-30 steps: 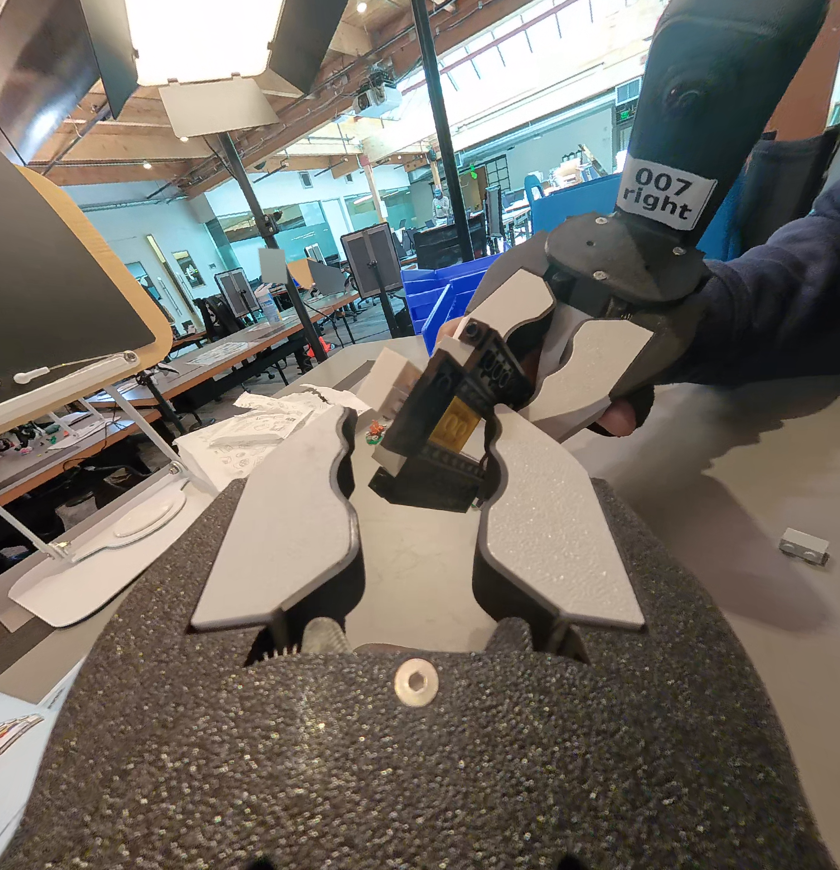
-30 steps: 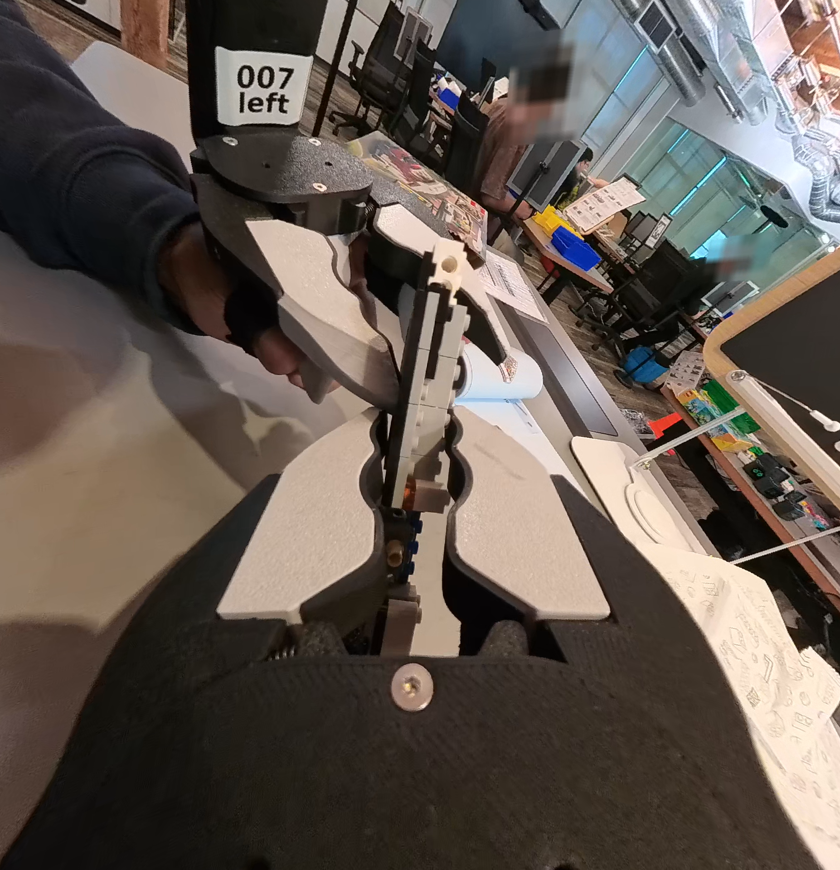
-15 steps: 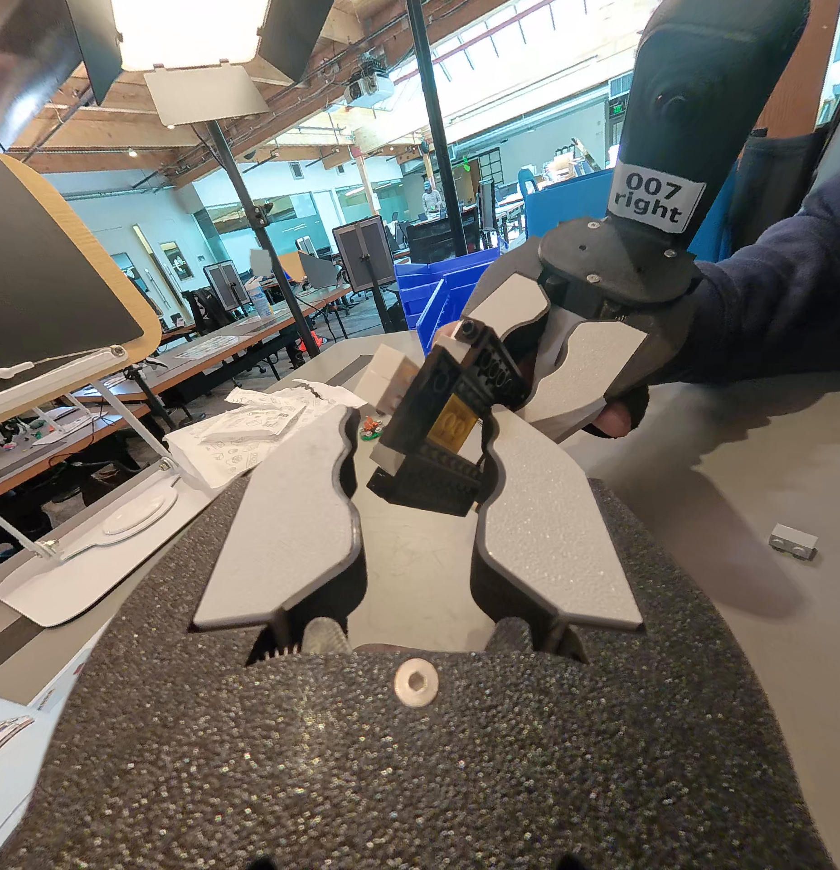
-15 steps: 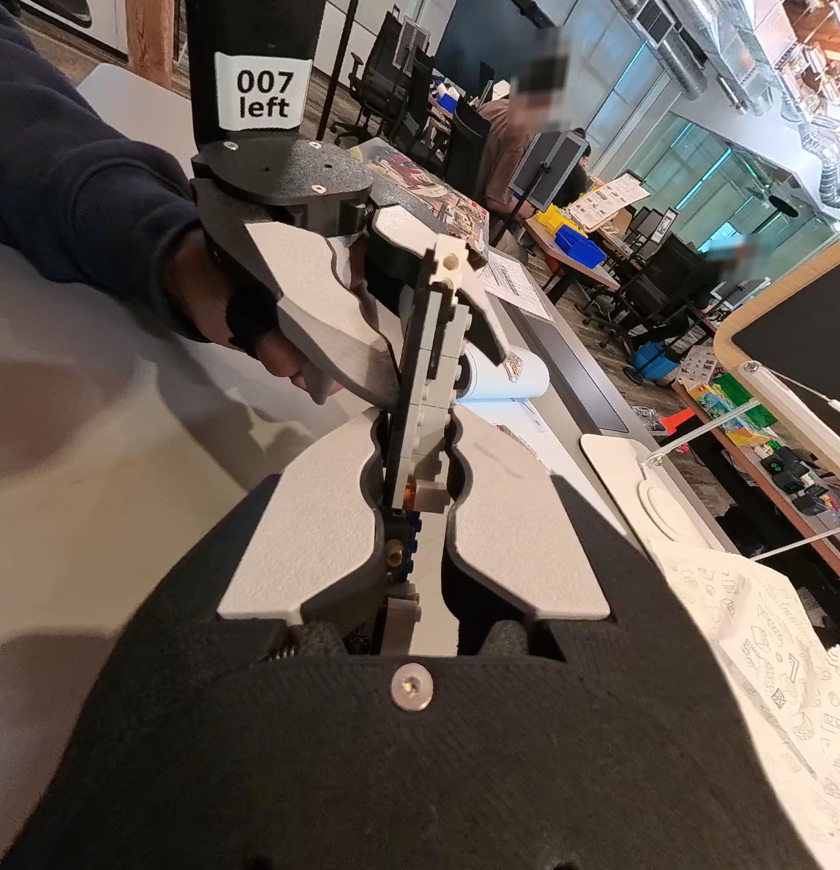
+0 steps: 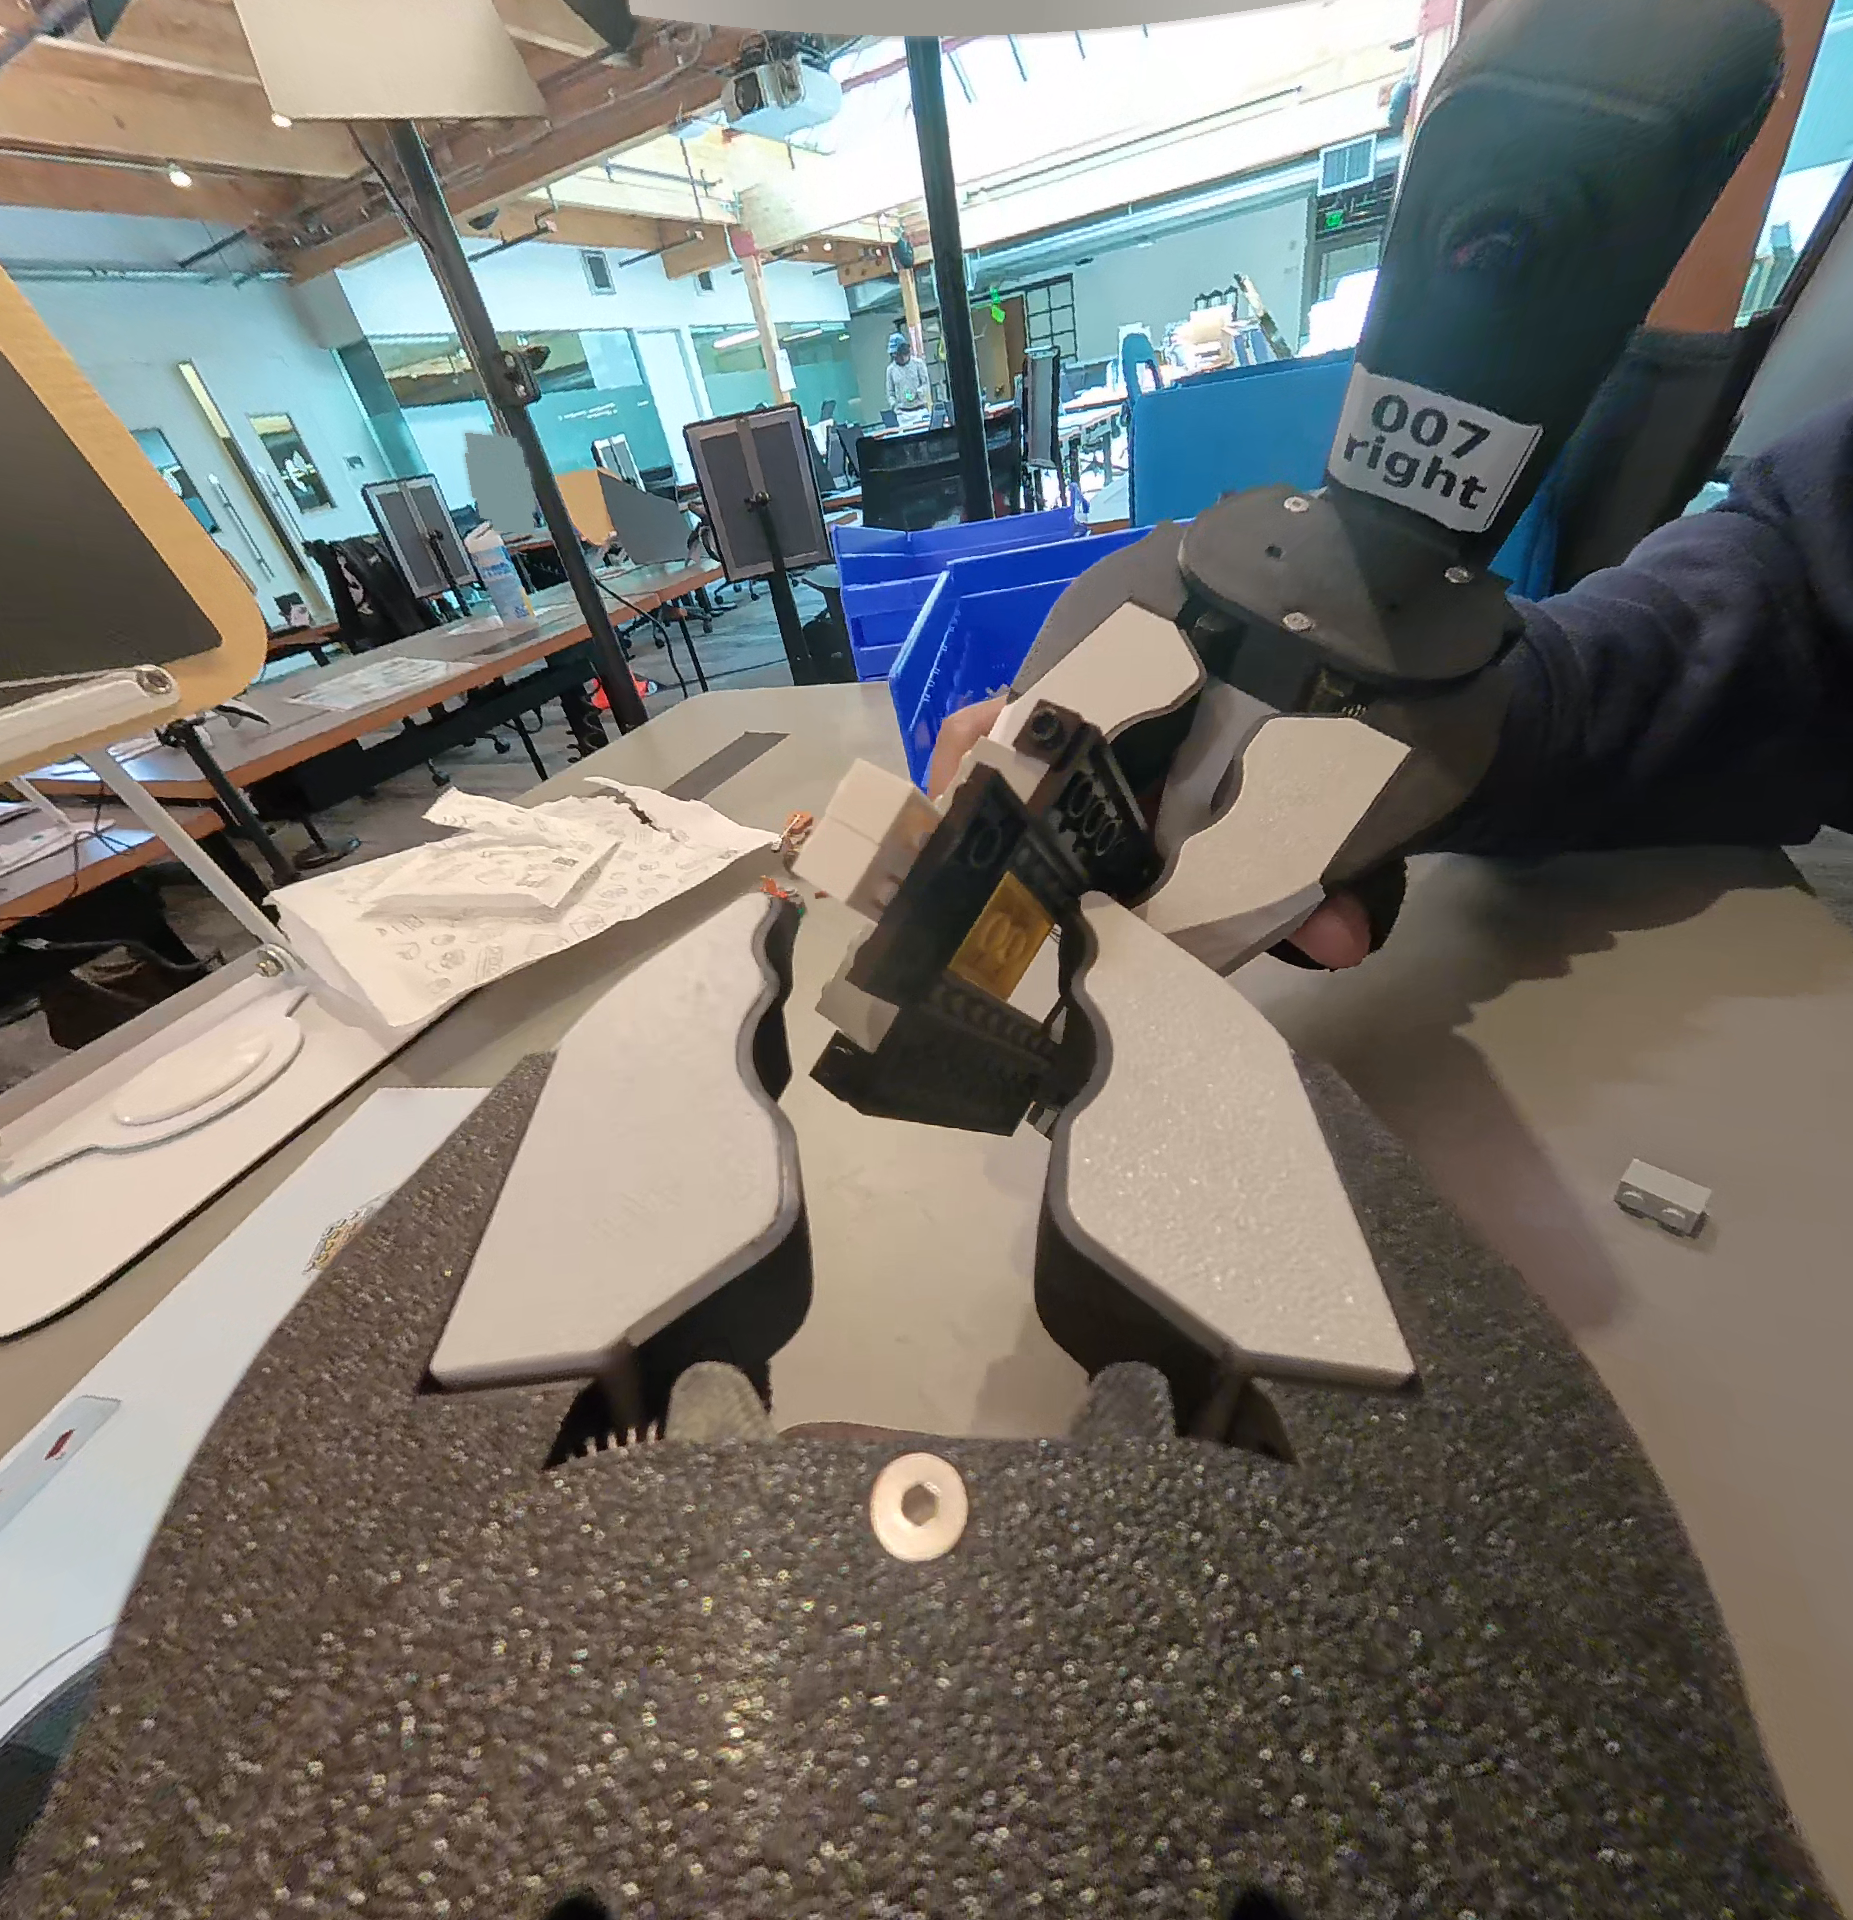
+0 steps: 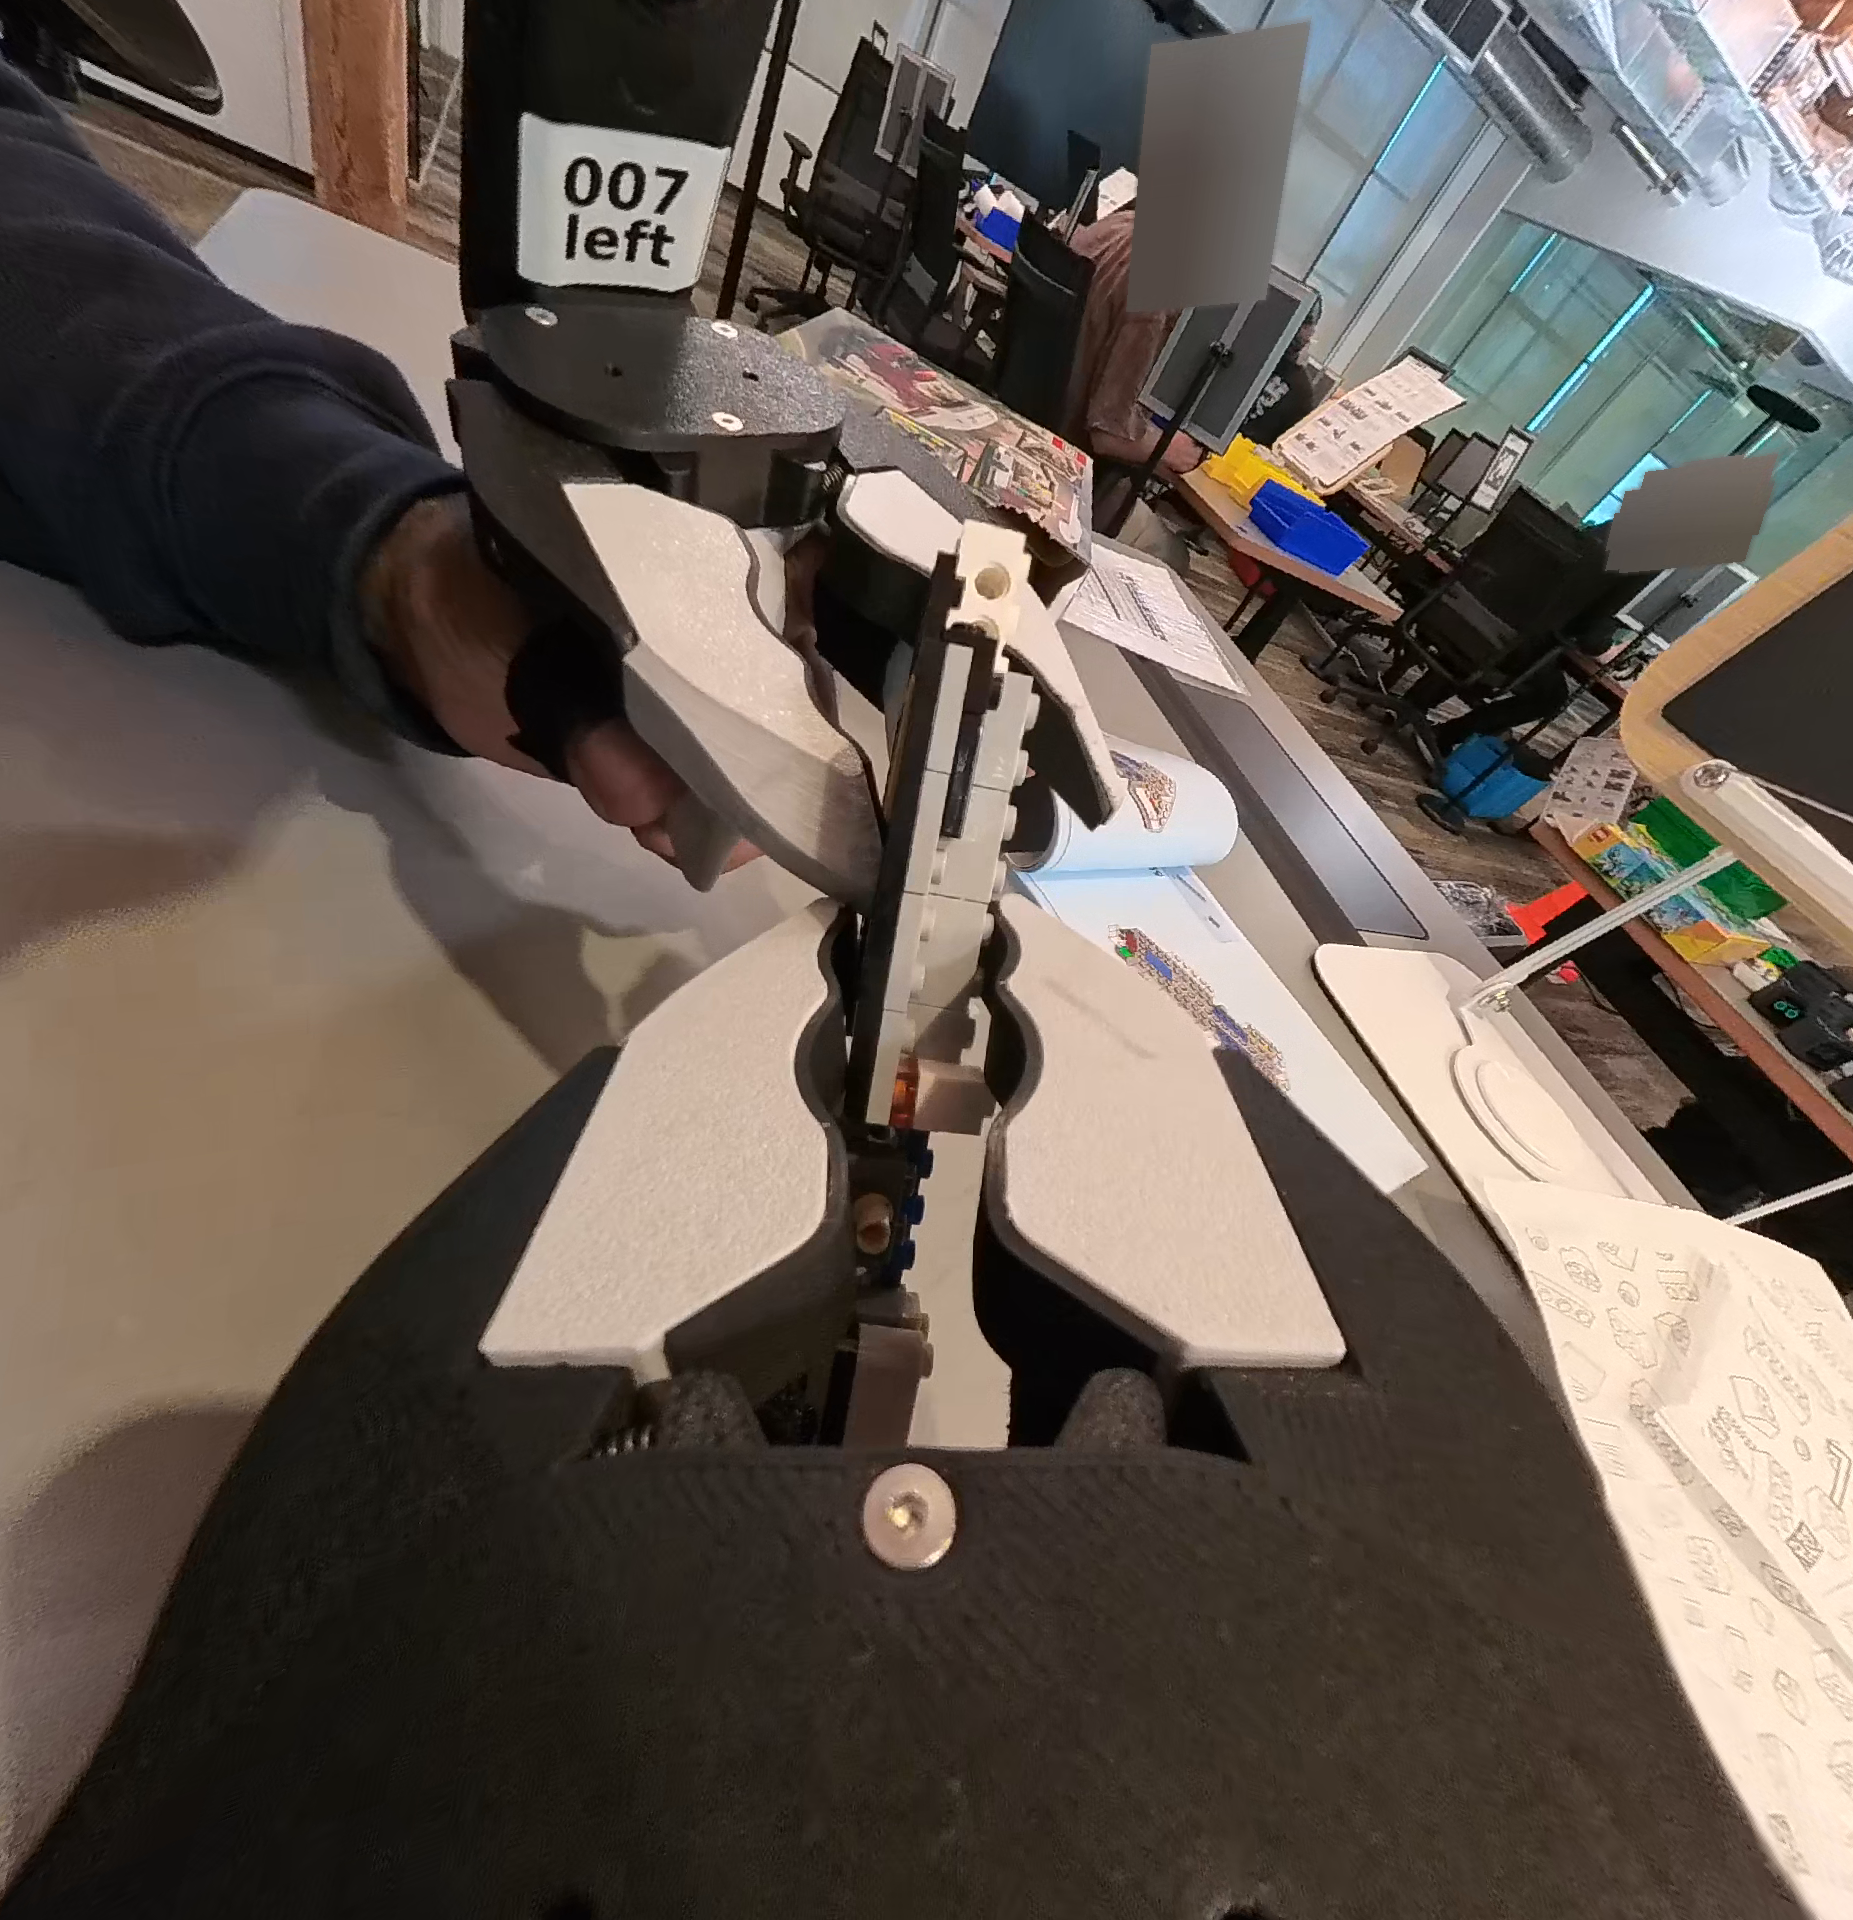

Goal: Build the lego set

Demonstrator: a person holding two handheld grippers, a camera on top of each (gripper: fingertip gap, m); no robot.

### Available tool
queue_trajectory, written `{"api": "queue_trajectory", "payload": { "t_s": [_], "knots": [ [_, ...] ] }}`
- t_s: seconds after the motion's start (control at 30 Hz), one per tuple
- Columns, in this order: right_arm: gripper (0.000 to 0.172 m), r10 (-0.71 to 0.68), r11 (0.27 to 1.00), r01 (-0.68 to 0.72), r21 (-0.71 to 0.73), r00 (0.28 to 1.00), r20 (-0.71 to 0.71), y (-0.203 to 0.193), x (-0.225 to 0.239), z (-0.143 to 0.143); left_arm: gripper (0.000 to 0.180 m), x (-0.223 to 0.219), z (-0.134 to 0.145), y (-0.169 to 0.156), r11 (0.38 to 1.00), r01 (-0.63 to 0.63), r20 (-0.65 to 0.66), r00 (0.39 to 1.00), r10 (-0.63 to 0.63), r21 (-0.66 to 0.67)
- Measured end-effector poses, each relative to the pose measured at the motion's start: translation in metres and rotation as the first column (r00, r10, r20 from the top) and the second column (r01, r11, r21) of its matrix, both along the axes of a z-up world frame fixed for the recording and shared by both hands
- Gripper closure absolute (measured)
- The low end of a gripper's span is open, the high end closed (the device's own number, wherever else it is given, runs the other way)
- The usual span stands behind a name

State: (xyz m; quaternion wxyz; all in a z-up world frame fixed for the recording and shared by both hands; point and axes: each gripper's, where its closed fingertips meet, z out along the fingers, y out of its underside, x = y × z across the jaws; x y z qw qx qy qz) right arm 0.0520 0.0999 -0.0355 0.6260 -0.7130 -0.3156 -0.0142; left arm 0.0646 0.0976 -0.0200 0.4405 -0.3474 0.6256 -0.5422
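**Two grippers meet at one toy-brick build held up over the table**

The right gripper (image 6: 917, 997) pinches a flat build of black and grey toy bricks (image 6: 937, 862) edge-on, with both pads pressed on it. The left gripper (image 5: 927, 997) is spread around the far end of the brick build (image 5: 989, 914); one finger (image 5: 1161, 1081) touches it, and the other finger (image 5: 673, 1091) stands apart. To do this well, keep the right grip tight and steady, and line the left fingers up flat on both sides. A loose grey brick (image 5: 1662, 1197) lies on the grey table (image 5: 1628, 1039), and a printed paper sheet (image 5: 506, 894) is near.
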Motion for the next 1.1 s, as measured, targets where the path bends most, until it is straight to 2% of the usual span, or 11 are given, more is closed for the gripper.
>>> {"api": "queue_trajectory", "payload": {
  "t_s": [0.53, 0.77, 1.0, 1.1],
  "knots": [
    [0.149, 0.029, 1.000, -0.029, 0.003, 0.999, -0.036, 0.000, -0.003, 0.001, 0.134, -0.003, 0.003, -0.001, 1.000, 0.001, -0.001, 1.000, -0.001, 0.031],
    [0.149, 0.101, 0.994, -0.102, 0.047, 0.995, 0.018, -0.004, -0.008, 0.006, 0.146, -0.013, 0.011, -0.015, 0.958, -0.013, 0.136, 0.990, -0.027, 0.287],
    [0.144, 0.124, 0.989, -0.133, 0.064, 0.984, 0.130, -0.009, -0.009, 0.000, 0.154, -0.024, 0.011, -0.026, 0.852, -0.060, 0.244, 0.967, -0.081, 0.520],
    [0.143, 0.120, 0.987, -0.141, 0.080, 0.968, 0.218, -0.012, -0.006, -0.003, 0.154, -0.030, 0.012, -0.030, 0.778, -0.095, 0.295, 0.948, -0.120, 0.621]
  ]
}}
